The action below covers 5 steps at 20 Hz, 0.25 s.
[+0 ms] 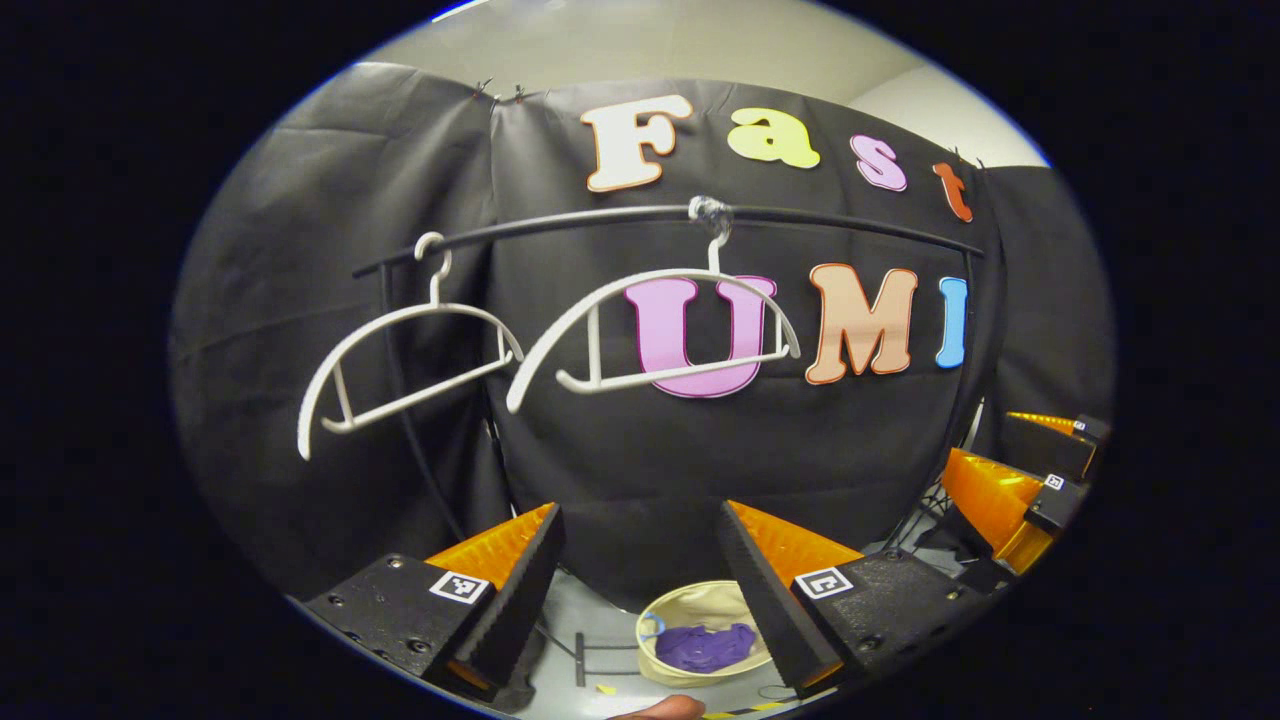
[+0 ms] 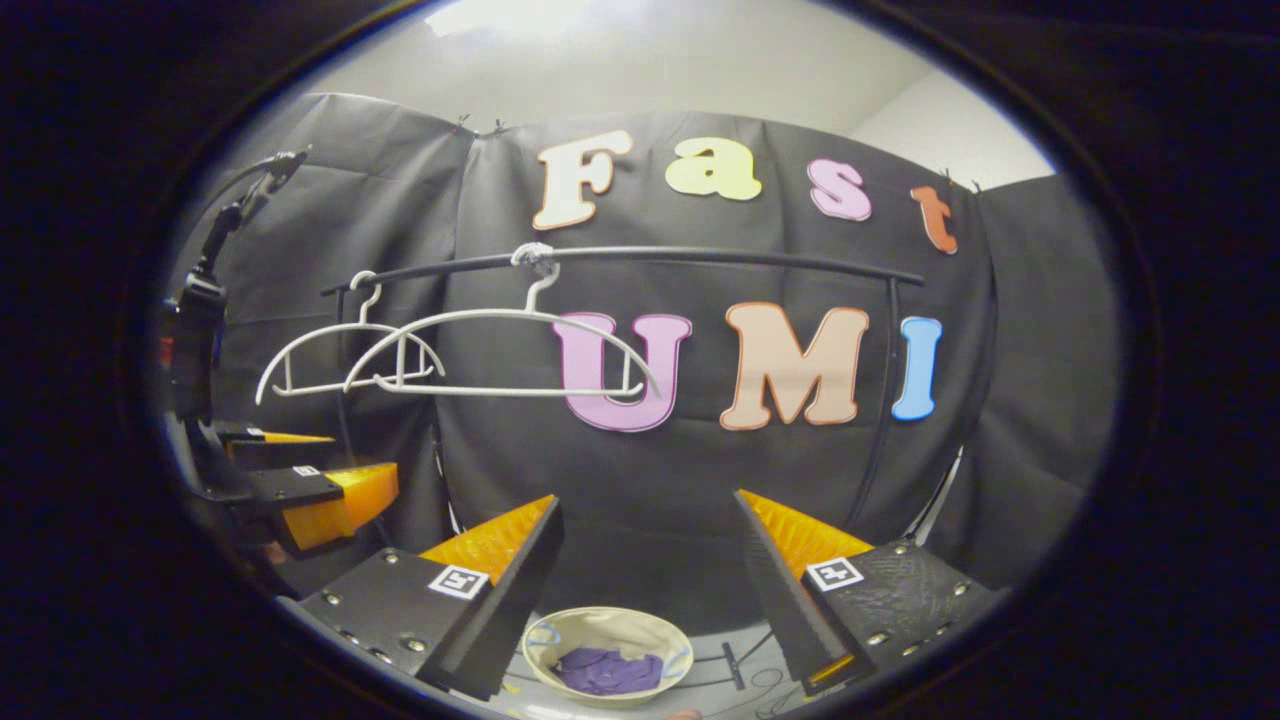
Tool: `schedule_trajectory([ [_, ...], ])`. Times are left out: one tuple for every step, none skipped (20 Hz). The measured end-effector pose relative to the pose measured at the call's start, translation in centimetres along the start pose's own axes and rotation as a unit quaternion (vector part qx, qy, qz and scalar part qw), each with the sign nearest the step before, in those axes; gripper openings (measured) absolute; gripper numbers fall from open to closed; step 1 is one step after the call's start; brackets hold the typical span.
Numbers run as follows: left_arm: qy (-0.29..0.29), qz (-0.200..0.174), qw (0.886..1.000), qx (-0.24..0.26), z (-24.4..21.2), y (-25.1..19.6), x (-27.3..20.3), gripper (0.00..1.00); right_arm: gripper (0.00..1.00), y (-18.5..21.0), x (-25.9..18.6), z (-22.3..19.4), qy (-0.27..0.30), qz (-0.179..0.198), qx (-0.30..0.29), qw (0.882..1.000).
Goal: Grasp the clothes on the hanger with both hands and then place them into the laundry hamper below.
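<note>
In the left gripper view, the leftmost thing is a bare white plastic hanger, hooked on the thin black metal clothes rail and tilted down to one side. Just beside it hangs a second bare white plastic hanger, its hook fixed at the middle of the rail. Neither hanger carries any cloth. Below, the left gripper has its fingers spread wide with nothing between them, and through that gap sits the round cream fabric laundry hamper on the floor, with the crumpled purple garment lying inside it. Farther right, near the edge, the right gripper hangs apart from the left one.

In the right gripper view, the left gripper shows at the far left, then the two hangers, overlapping, then the right gripper's own fingers, likewise parted and empty above the hamper and garment.

Judged from this, the garment is already in the hamper and the task looks finished. The remaining risks are small: a gripper drawn back carelessly could catch a hanger or the rail and knock the hanger loose, or, if lowered, could tip the light hamper and spill the garment.
</note>
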<state>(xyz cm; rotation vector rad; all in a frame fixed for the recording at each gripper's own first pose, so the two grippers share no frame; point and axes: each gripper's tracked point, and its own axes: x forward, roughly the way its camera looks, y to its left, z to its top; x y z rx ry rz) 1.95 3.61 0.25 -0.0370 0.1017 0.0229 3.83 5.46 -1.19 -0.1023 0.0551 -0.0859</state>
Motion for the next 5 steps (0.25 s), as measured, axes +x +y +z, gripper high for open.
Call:
schedule_trajectory([
  [-0.01,-0.009,1.0,-0.001,1.0,-0.3,-0.3,0.96,0.95,0.1,-0.3,0.6,-0.003,-0.001,0.002,1.0],
  [-0.019,-0.016,1.0,-0.002,1.7,-0.6,-0.5,0.96,1.0,0.1,-0.4,1.1,-0.006,-0.003,0.007,1.0],
  [-0.021,-0.022,1.0,-0.003,2.3,-0.6,-0.8,0.96,0.95,0.0,-0.7,1.6,-0.007,-0.007,0.013,1.0],
  [-0.021,-0.027,0.999,-0.005,2.4,-0.4,-1.2,0.96,1.0,0.0,-1.0,1.9,-0.007,-0.011,0.018,1.0],
  [-0.022,-0.031,0.999,-0.01,2.8,-0.3,-1.5,0.96,0.95,0.0,-1.4,2.5,-0.011,-0.015,0.023,1.0],
])
